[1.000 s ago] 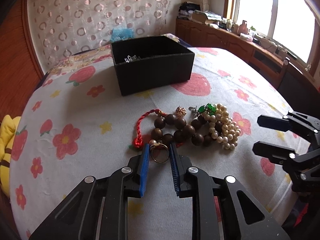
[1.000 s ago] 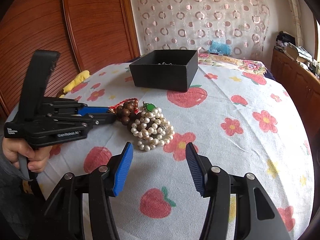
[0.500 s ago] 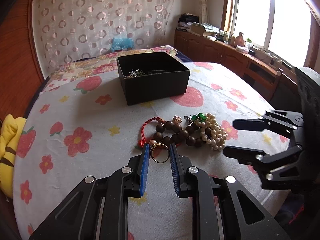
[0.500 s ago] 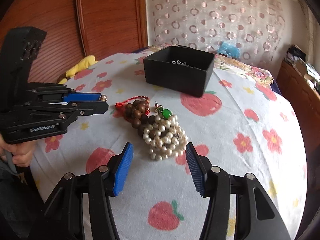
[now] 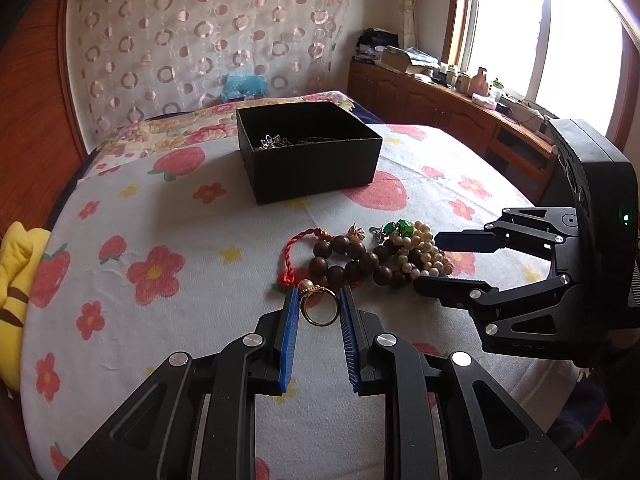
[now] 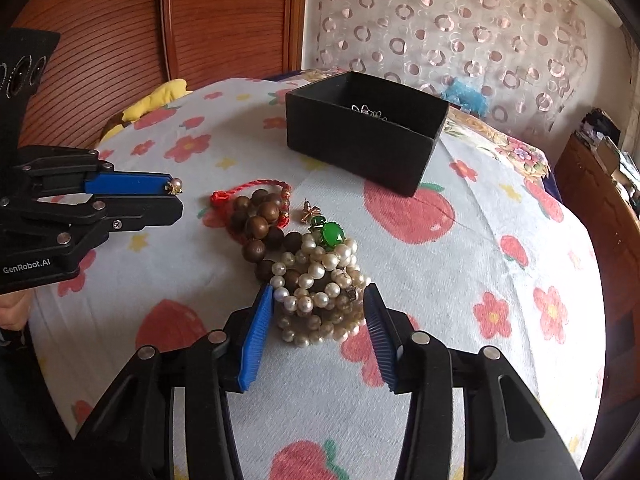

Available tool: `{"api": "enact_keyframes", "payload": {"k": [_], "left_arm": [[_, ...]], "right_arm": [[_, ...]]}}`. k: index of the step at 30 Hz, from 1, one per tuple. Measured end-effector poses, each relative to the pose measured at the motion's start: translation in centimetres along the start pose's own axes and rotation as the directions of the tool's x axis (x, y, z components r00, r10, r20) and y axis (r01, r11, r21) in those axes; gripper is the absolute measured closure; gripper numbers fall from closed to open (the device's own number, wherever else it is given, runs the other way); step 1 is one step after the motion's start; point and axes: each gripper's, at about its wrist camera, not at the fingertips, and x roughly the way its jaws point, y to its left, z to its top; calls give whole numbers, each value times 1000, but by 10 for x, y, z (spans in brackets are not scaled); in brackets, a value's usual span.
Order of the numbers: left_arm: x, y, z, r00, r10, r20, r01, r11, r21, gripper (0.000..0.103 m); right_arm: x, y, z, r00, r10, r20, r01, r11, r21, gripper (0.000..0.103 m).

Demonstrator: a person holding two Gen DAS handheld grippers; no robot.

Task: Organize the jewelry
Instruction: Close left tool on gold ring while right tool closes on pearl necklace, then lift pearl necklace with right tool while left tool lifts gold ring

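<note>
My left gripper (image 5: 319, 300) is shut on a gold ring (image 5: 319, 307) with a small pearl and holds it above the cloth; it also shows in the right wrist view (image 6: 176, 196). My right gripper (image 6: 318, 300) is open, its fingers on either side of the pearl necklace pile (image 6: 320, 288); in the left wrist view (image 5: 430, 258) it reaches in from the right. Beside the pearls lie a brown wooden bead bracelet (image 5: 352, 264), a red cord (image 5: 292, 254), a green-stone piece (image 6: 332, 234) and a small gold earring (image 6: 311, 212). The open black box (image 5: 308, 152) stands behind.
The round table has a white cloth (image 5: 160, 220) with strawberries and flowers. The black box (image 6: 364, 128) holds some silver jewelry (image 5: 274, 142). A yellow plush (image 5: 14, 276) lies at the left edge. Wooden cabinets (image 5: 460, 116) run under the window.
My right gripper has moved forward so its open fingers now flank the pearl pile. My left gripper has lifted and pulled back slightly with the ring.
</note>
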Motion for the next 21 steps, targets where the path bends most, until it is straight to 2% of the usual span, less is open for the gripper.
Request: {"api": "enact_keyframes", "payload": {"k": [4,5,6,21], "left_arm": [[0,0,0,1000,1,0,-1,1000,0,84],[0,0,0,1000,0,1,0,1000,-1,84],[0,0,0,1000,0,1,0,1000,0,84],[0,0,-2,1000,-1,0,1,1000,-1,84]], "right_arm": [[-4,-4,-1,1000,-1,19,1,1000,11,72],[-5,-6,-1,1000,-8,22,8,1000,15,87],[-7,-8,-1,999,-16,29,15,1000,19,88],[-31,-19,4,994,-20,104,15,999,42,91]]}}
